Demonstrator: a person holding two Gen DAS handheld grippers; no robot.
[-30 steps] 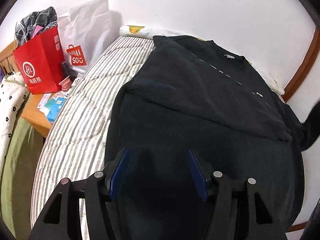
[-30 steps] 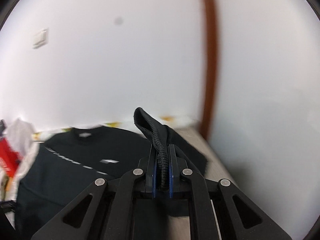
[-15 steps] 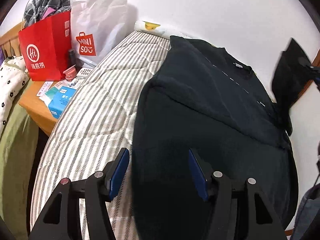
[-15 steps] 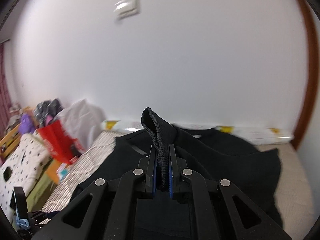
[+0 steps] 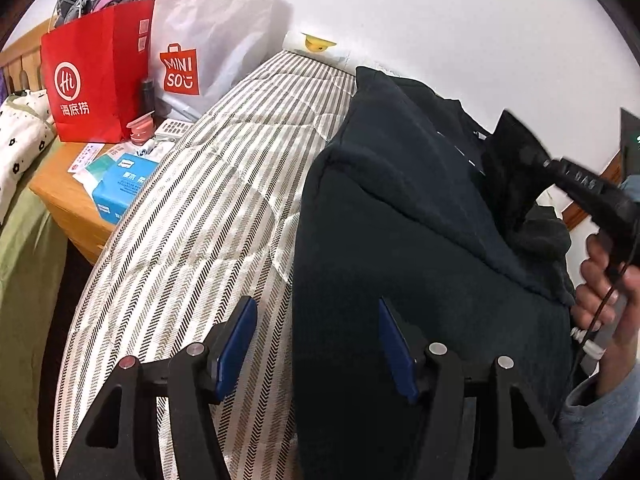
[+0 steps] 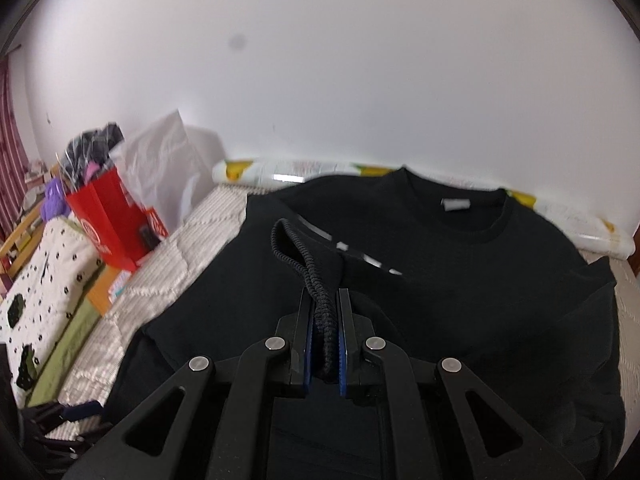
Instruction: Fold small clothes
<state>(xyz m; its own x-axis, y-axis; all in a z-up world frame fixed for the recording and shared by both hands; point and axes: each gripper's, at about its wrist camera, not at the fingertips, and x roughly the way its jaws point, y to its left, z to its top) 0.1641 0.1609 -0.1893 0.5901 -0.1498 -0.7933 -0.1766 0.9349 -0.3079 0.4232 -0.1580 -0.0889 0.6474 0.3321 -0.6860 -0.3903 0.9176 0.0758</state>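
Observation:
A black sweatshirt lies on the striped mattress, its left sleeve folded in over the body. In the right wrist view the sweatshirt faces me with its collar toward the wall. My right gripper is shut on the ribbed cuff of the right sleeve and holds it over the chest. In the left wrist view the right gripper shows at the right with the sleeve hanging from it. My left gripper is open and empty above the sweatshirt's near left edge.
A red paper bag and a white shopping bag stand on a wooden bedside table left of the bed, with a blue tissue pack. A white wall runs behind the bed. A spotted quilt lies at the far left.
My right gripper has carried the sleeve cuff from the bed's right side in over the sweatshirt's chest. My left gripper has shifted left, toward the garment's left edge, and stays open.

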